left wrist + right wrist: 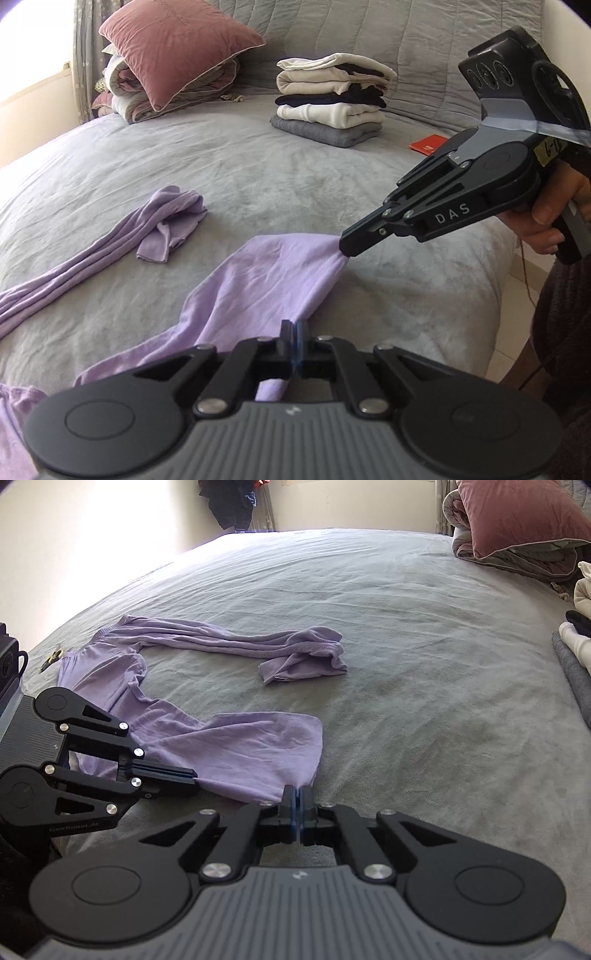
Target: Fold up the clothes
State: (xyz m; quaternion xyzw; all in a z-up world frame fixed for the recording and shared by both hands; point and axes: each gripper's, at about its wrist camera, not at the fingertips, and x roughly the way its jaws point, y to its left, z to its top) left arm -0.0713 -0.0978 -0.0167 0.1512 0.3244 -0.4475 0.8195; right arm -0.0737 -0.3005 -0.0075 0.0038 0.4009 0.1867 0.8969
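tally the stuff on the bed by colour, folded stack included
Lilac: 1, the lilac garment held by the left gripper and right gripper
Cream or white: 3, in the folded stack
Dark: 1, stack
Grey: 1, stack
Pink: 1, pink pillow
Red: 1, red card
Total: 8

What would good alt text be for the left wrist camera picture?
Two black handheld grippers, the left gripper near the camera and the right gripper held by a hand, each pinch an edge of a lilac garment spread on a grey bed. Behind sit a stack of folded clothes and a pink pillow.
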